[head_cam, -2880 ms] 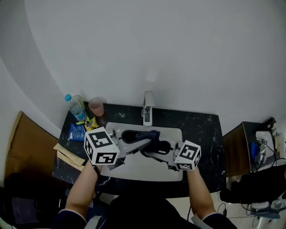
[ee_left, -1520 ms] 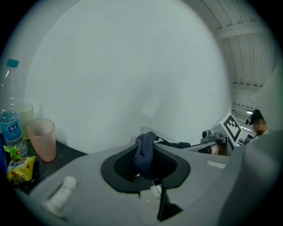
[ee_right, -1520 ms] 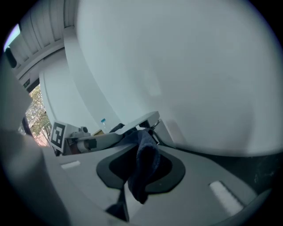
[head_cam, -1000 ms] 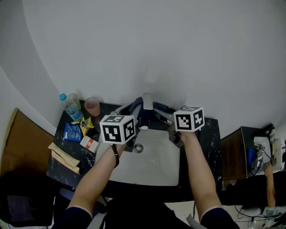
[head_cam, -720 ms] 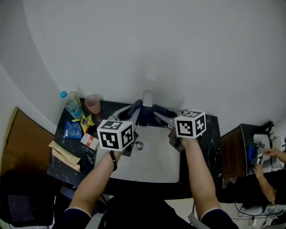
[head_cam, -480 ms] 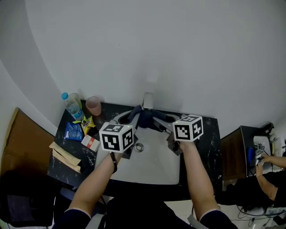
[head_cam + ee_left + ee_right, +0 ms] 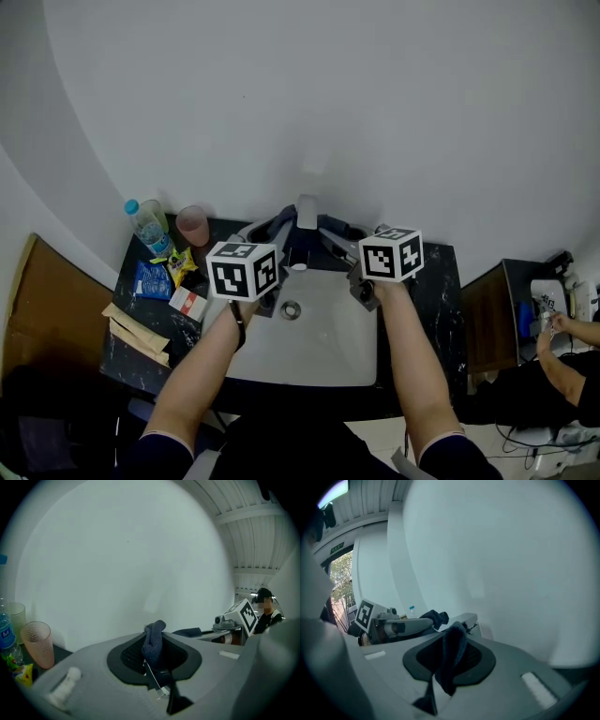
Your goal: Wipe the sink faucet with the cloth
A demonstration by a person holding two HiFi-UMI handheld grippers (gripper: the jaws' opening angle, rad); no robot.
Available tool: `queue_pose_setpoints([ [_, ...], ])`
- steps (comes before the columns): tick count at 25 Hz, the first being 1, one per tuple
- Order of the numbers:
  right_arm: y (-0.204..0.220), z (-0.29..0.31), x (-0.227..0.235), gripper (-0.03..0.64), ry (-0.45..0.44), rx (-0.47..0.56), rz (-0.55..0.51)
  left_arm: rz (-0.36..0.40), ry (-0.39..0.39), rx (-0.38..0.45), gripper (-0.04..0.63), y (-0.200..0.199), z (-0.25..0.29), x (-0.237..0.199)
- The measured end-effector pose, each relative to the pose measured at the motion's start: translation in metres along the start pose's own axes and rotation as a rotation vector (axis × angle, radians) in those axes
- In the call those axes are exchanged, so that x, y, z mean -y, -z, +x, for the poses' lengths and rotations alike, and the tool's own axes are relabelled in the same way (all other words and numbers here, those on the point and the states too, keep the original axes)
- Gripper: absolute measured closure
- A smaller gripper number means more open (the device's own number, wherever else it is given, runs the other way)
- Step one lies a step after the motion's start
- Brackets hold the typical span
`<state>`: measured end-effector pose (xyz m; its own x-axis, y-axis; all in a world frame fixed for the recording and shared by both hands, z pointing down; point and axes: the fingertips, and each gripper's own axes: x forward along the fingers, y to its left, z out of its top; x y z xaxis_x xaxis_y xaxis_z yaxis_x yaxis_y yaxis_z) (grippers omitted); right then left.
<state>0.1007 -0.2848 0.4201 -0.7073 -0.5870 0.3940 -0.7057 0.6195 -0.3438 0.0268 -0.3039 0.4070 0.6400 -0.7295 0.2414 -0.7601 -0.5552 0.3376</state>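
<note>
A chrome faucet (image 7: 307, 214) stands at the back of a white sink (image 7: 323, 361). A dark blue cloth (image 7: 299, 247) is stretched across the faucet's spout, held at one end by each gripper. My left gripper (image 7: 279, 226) is shut on the cloth's left end (image 7: 153, 641), just left of the faucet. My right gripper (image 7: 330, 228) is shut on the right end (image 7: 453, 654), just right of the faucet (image 7: 465, 619). The cloth hides most of the spout in the head view.
On the dark counter (image 7: 427, 291) at the left are a water bottle (image 7: 145, 225), a pink cup (image 7: 192, 225), snack packets (image 7: 152, 277) and a small box (image 7: 187, 302). The drain (image 7: 291, 309) shows in the basin. A person (image 7: 562, 347) sits far right.
Both grippers rose from low over the basin to the faucet. In the last second they slid the cloth a little toward me along the spout and back to the wall.
</note>
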Motion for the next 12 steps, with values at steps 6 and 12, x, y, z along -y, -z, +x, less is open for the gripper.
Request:
queue_pose_setpoints([
  [6,0.017,-0.013,-0.022,0.56,-0.025,0.005,-0.006,0.014,0.019,-0.004,0.528,0.013,-0.023,0.01],
  [12,0.031,-0.006,-0.017,0.56,-0.018,-0.009,0.023,-0.012,0.012,-0.032,0.528,0.03,-0.019,0.002],
])
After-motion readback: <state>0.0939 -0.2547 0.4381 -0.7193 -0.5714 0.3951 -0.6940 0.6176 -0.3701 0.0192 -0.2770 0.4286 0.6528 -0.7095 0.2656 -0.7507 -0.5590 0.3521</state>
